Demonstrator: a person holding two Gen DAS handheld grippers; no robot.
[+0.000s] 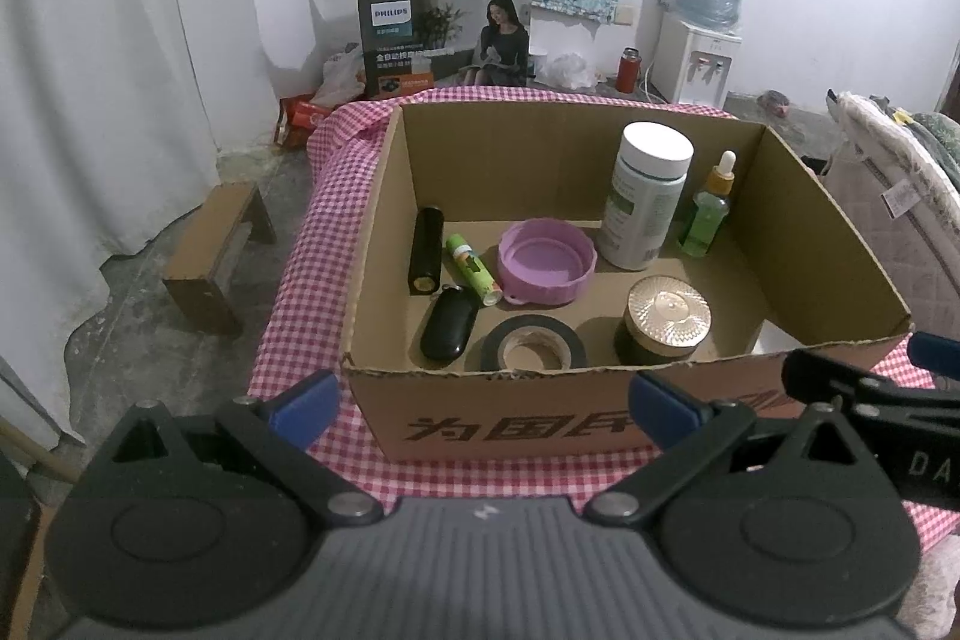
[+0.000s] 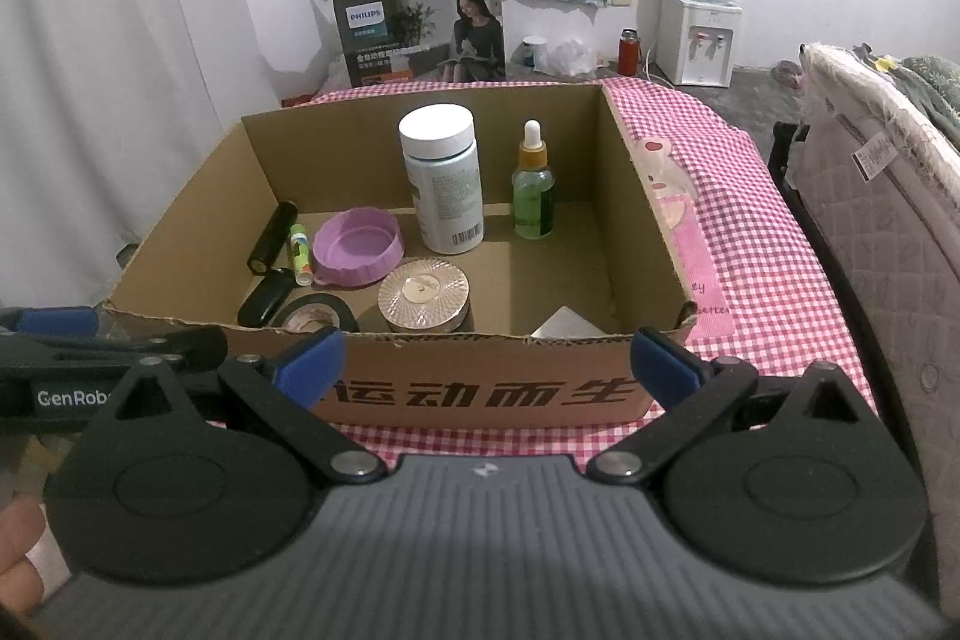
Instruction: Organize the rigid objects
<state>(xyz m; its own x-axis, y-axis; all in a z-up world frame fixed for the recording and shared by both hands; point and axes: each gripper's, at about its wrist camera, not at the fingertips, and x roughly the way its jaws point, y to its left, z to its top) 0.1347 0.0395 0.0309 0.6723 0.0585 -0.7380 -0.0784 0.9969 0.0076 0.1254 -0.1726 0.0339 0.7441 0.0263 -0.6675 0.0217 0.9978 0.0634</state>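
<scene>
Left wrist view: the left gripper (image 1: 483,412) has its jaws spread wide and empty, held low before the near wall of the box (image 1: 540,418), which stands on the checked table (image 1: 312,244). That wall lies between the jaws and everything inside. Just past it, straight ahead of the jaws, lies the tape roll (image 1: 533,343); the gold-lidded jar (image 1: 665,319) is just right of it and the black case (image 1: 449,325) just left. Farther ahead sit the purple lid (image 1: 546,262), the green tube (image 1: 473,268) and the black cylinder (image 1: 427,250). At the far right stand the white bottle (image 1: 648,196) and the dropper bottle (image 1: 711,208), both upright.

Right wrist view: the right gripper (image 2: 485,370) is also released, jaws wide with nothing between them, close against the same near wall. Ahead and left of its jaws is the jar (image 2: 425,295), with the tape roll (image 2: 318,314) touching or just beside it. A white flat thing (image 2: 564,325) lies in the near right corner, partly hidden by the wall. The left gripper's fingers (image 2: 57,321) show at the left edge. A bed (image 2: 870,196) stands right of the table.
</scene>
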